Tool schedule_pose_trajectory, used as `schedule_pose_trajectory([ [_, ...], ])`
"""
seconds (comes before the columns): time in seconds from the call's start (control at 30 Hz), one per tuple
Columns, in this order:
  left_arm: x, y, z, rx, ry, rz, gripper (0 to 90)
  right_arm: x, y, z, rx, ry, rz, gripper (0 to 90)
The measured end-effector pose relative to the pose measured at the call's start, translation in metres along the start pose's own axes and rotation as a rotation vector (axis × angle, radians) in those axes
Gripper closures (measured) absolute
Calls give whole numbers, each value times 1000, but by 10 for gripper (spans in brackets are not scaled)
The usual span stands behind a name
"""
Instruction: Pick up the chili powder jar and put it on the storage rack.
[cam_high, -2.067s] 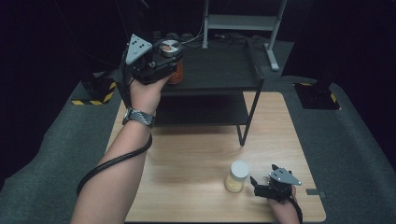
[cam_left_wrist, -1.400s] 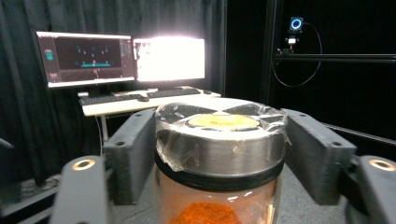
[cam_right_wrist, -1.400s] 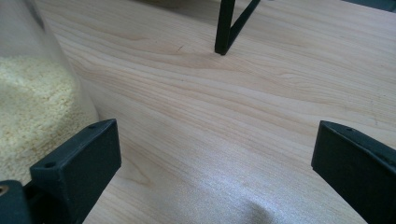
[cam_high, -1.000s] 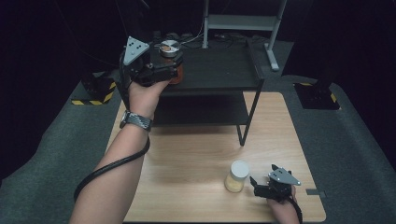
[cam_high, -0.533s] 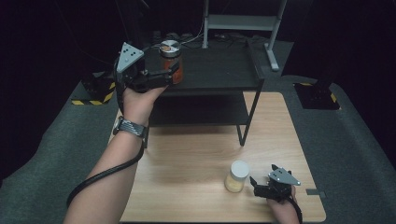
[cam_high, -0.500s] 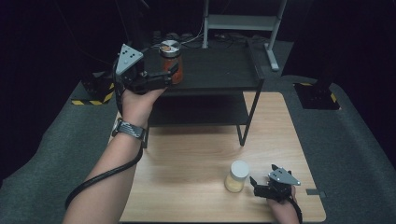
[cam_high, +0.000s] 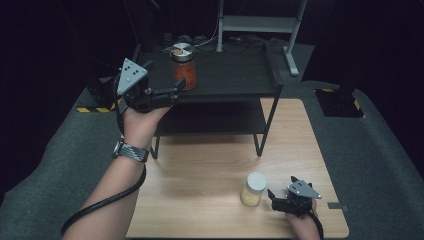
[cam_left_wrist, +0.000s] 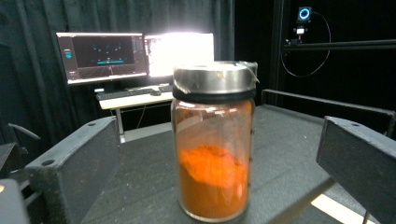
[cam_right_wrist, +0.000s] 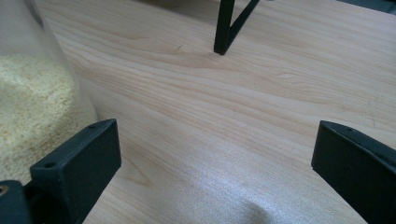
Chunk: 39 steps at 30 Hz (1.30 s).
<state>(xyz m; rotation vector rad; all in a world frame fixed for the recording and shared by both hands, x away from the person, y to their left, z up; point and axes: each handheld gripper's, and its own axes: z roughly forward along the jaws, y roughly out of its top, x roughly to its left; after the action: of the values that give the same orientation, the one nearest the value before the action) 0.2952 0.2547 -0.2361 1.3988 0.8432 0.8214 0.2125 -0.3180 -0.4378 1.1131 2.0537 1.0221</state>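
Item: glass jar of orange powder with steel lid, upright on the black metal shelf. My left gripper, at its seven o'clock, jaws spread wide, not touching. My right gripper, jaws wide, at three o'clock of the white-lidded jar of yellow grains.

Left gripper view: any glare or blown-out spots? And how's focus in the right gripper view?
Left gripper view: one monitor behind the orange jar is blown out to white, and its glare spills onto the steel lid; the jar itself is sharp. Right gripper view: the wood table grain is crisp farther off, while the yellow jar at the left edge is soft.
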Motion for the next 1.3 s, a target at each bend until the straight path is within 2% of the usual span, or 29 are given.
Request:
schedule_pose_trajectory([
  [0.3, -5, -15, -14, 12, -14, 3, 4, 0, 0, 0, 3, 0, 0, 8],
  [0.67, -14, -32, -26, 47, -25, 33, 4, 1, 1, 0, 4, -1, -3, 8],
  [0.83, -16, -43, -31, 63, -27, 20, 4, 1, 1, 0, 3, 0, -3, 8],
  [0.93, -14, -50, -33, 92, -38, 11, 4, 1, 1, 0, 4, -1, -5, 8],
  [1.3, -15, -75, -46, 130, -52, 9, 4, 2, 1, 1, 6, -4, -12, 8],
])
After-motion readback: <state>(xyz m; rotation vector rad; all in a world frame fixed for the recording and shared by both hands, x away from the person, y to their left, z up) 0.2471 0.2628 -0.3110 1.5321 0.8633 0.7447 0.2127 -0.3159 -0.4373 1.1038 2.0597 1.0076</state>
